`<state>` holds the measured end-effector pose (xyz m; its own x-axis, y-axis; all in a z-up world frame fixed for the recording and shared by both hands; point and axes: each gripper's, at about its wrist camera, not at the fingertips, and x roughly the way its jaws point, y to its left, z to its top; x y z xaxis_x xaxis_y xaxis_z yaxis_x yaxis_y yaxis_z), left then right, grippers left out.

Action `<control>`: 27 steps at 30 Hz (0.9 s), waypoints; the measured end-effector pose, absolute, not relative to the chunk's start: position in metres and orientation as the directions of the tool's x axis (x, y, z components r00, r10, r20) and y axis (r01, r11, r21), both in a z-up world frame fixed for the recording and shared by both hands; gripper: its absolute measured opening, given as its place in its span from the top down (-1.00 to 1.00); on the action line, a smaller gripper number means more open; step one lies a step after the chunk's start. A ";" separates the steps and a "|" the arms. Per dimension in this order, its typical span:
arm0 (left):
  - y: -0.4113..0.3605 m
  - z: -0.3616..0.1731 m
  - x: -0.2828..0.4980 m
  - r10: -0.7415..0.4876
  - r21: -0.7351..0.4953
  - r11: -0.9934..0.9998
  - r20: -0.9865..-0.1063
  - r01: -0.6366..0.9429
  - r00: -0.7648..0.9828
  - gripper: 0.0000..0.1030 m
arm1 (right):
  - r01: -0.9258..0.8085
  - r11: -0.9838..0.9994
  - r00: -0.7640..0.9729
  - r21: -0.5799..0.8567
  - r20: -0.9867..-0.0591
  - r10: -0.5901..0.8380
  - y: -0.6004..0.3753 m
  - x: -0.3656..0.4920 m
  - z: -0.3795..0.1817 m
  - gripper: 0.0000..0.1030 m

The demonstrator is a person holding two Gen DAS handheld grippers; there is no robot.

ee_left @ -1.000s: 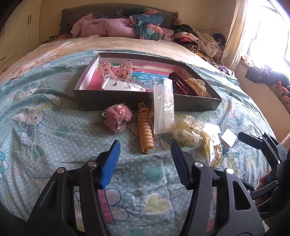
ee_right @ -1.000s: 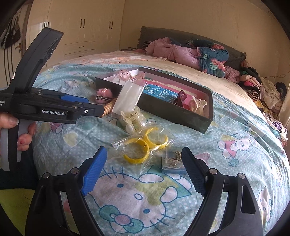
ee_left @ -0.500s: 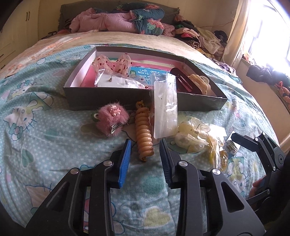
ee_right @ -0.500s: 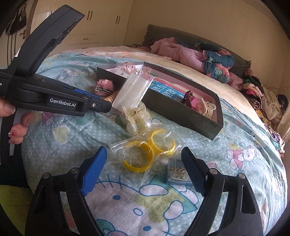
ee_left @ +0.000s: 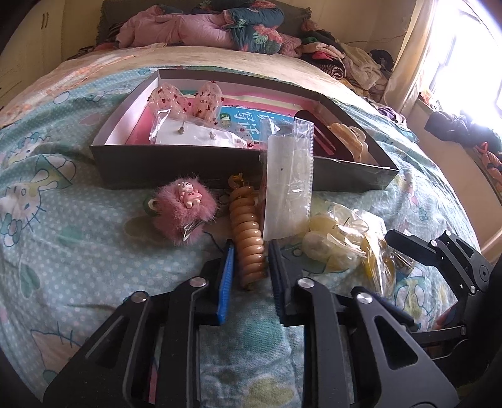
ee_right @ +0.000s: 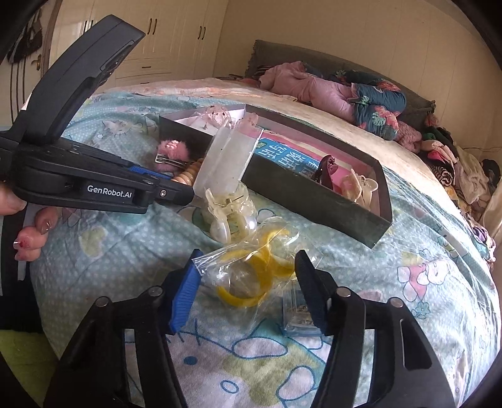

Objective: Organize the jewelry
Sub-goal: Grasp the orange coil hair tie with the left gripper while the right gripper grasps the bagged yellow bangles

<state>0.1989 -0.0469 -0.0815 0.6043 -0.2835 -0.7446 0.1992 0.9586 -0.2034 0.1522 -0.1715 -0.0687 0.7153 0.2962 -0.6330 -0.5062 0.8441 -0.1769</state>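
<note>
A dark open box (ee_left: 219,163) (ee_right: 313,201) lies on the bed with hair clips and packets inside. In front of it lie a tan spiral hair tie (ee_left: 248,238), a pink fluffy clip (ee_left: 183,207), a clear packet (ee_left: 288,188) leaning on the box, pale claw clips (ee_left: 332,238) (ee_right: 229,213) and a bag of yellow bangles (ee_right: 251,276). My left gripper (ee_left: 249,266) has closed around the near end of the spiral hair tie. My right gripper (ee_right: 248,282) is open, its fingers on either side of the bangle bag.
A small clear packet of metal pieces (ee_right: 298,310) lies by my right finger. The bed has a cartoon-print quilt (ee_left: 62,251). Piled clothes (ee_left: 204,28) lie at the headboard and to the right. Wardrobes (ee_right: 150,40) stand behind.
My left gripper moved forward and narrowed from wide open to around the spiral hair tie. My right gripper moved forward to straddle the bangle bag.
</note>
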 end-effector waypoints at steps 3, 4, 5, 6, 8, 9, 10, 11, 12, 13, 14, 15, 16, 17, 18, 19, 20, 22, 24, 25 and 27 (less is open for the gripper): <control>-0.051 -0.081 0.196 -0.264 -0.170 0.963 -0.748 0.209 0.609 0.79 | -0.505 0.847 0.723 -0.164 -0.617 0.312 -0.176 0.147 -0.066 0.22; -0.052 -0.081 0.195 -0.264 -0.166 0.963 -0.747 0.213 0.610 0.79 | -0.503 0.849 0.728 -0.164 -0.610 0.314 -0.176 0.145 -0.064 0.25; -0.053 -0.080 0.193 -0.264 -0.163 0.962 -0.746 0.217 0.612 0.79 | -0.503 0.849 0.728 -0.162 -0.608 0.315 -0.178 0.143 -0.063 0.25; -0.054 -0.080 0.191 -0.264 -0.160 0.962 -0.744 0.220 0.614 0.79 | -0.502 0.850 0.728 -0.159 -0.608 0.317 -0.179 0.142 -0.063 0.26; -0.054 -0.079 0.187 -0.267 -0.160 0.961 -0.741 0.225 0.616 0.79 | -0.500 0.853 0.731 -0.150 -0.602 0.322 -0.182 0.140 -0.061 0.28; -0.054 -0.078 0.186 -0.270 -0.161 0.961 -0.739 0.227 0.618 0.79 | -0.499 0.854 0.732 -0.148 -0.599 0.324 -0.184 0.139 -0.060 0.29; -0.053 -0.077 0.184 -0.272 -0.164 0.960 -0.736 0.228 0.620 0.79 | -0.498 0.855 0.733 -0.146 -0.597 0.326 -0.185 0.137 -0.059 0.30; -0.052 -0.076 0.182 -0.276 -0.168 0.959 -0.733 0.228 0.621 0.79 | -0.498 0.855 0.735 -0.144 -0.594 0.327 -0.187 0.135 -0.058 0.31; -0.051 -0.074 0.180 -0.277 -0.169 0.959 -0.730 0.227 0.624 0.79 | -0.497 0.856 0.736 -0.143 -0.592 0.329 -0.188 0.134 -0.057 0.61; -0.050 -0.073 0.179 -0.278 -0.171 0.959 -0.728 0.227 0.626 0.79 | -0.499 0.854 0.738 -0.147 -0.588 0.331 -0.188 0.132 -0.056 0.64; -0.049 -0.072 0.178 -0.280 -0.173 0.958 -0.726 0.226 0.628 0.79 | -0.497 0.854 0.744 -0.155 -0.583 0.327 -0.187 0.131 -0.054 0.65; -0.048 -0.071 0.177 -0.280 -0.174 0.959 -0.724 0.225 0.631 0.79 | -0.499 0.853 0.743 -0.157 -0.584 0.327 -0.187 0.129 -0.054 0.66; -0.047 -0.069 0.176 -0.280 -0.177 0.959 -0.721 0.222 0.633 0.79 | -0.497 0.853 0.744 -0.159 -0.583 0.325 -0.187 0.129 -0.054 0.67; -0.046 -0.068 0.174 -0.280 -0.179 0.959 -0.719 0.220 0.636 0.79 | -0.494 0.855 0.747 -0.160 -0.581 0.323 -0.187 0.129 -0.053 0.68; -0.044 -0.067 0.173 -0.279 -0.178 0.959 -0.716 0.219 0.640 0.79 | -0.491 0.856 0.750 -0.162 -0.578 0.321 -0.187 0.128 -0.052 0.70; -0.043 -0.066 0.172 -0.278 -0.178 0.960 -0.714 0.218 0.643 0.79 | -0.488 0.857 0.756 -0.167 -0.572 0.319 -0.188 0.127 -0.050 0.72; -0.042 -0.064 0.170 -0.278 -0.179 0.960 -0.711 0.216 0.646 0.79 | -0.484 0.859 0.762 -0.168 -0.564 0.319 -0.189 0.126 -0.048 0.73; -0.039 -0.061 0.167 -0.273 -0.174 0.961 -0.703 0.213 0.656 0.79 | -0.475 0.863 0.776 -0.170 -0.543 0.320 -0.191 0.124 -0.043 0.78; -0.036 -0.056 0.165 -0.272 -0.177 0.962 -0.694 0.208 0.666 0.79 | -0.469 0.866 0.785 -0.174 -0.531 0.319 -0.192 0.124 -0.039 0.82; -0.035 -0.054 0.164 -0.271 -0.178 0.962 -0.691 0.205 0.671 0.79 | -0.464 0.868 0.790 -0.176 -0.524 0.316 -0.193 0.124 -0.037 0.83; -0.032 -0.050 0.163 -0.269 -0.177 0.963 -0.682 0.202 0.681 0.79 | -0.456 0.873 0.799 -0.174 -0.513 0.315 -0.194 0.124 -0.032 0.85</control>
